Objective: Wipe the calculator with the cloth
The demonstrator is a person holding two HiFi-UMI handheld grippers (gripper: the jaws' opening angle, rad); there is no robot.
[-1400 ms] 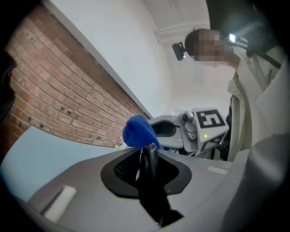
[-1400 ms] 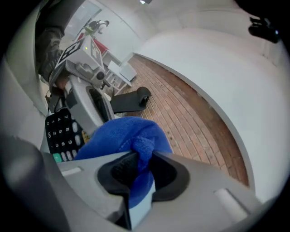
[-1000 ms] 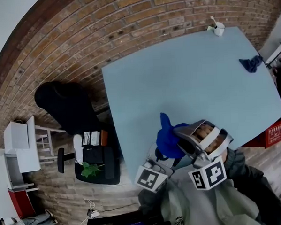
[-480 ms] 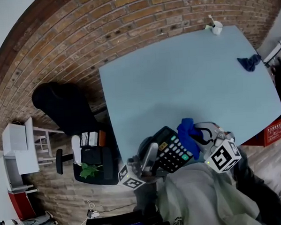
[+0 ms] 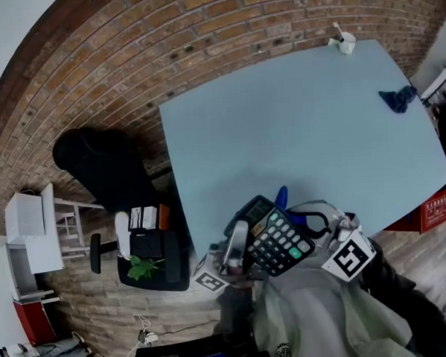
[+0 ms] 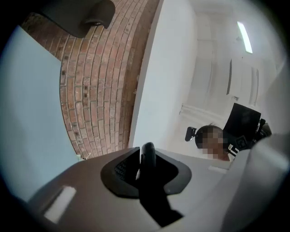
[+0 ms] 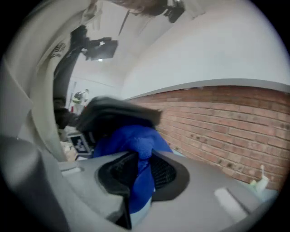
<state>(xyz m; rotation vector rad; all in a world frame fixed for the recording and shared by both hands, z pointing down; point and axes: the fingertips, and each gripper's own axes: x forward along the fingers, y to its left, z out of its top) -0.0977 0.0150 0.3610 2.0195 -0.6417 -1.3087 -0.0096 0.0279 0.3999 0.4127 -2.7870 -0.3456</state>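
Note:
I hold a black calculator (image 5: 277, 237) in the air over the table's near edge, keys facing up. My left gripper (image 5: 238, 244) is shut on its left edge. In the left gripper view that edge is a thin dark rim (image 6: 147, 156) between the jaws, which have just closed a little tighter. My right gripper (image 5: 310, 220) is shut on a blue cloth (image 5: 283, 198) that peeks out behind the calculator's far side. In the right gripper view the cloth (image 7: 138, 147) bunches between the jaws and lies against the calculator's dark body (image 7: 115, 113).
The pale blue table (image 5: 295, 125) carries a white cup (image 5: 346, 44) at its far right corner and a dark blue rag (image 5: 398, 98) near its right edge. A black chair (image 5: 95, 166) and a brick wall (image 5: 163, 35) lie to the left.
The calculator has turned over, so its keys now face up. The left gripper rolled and shifted left with it. The cloth went from left of the calculator to behind its far edge.

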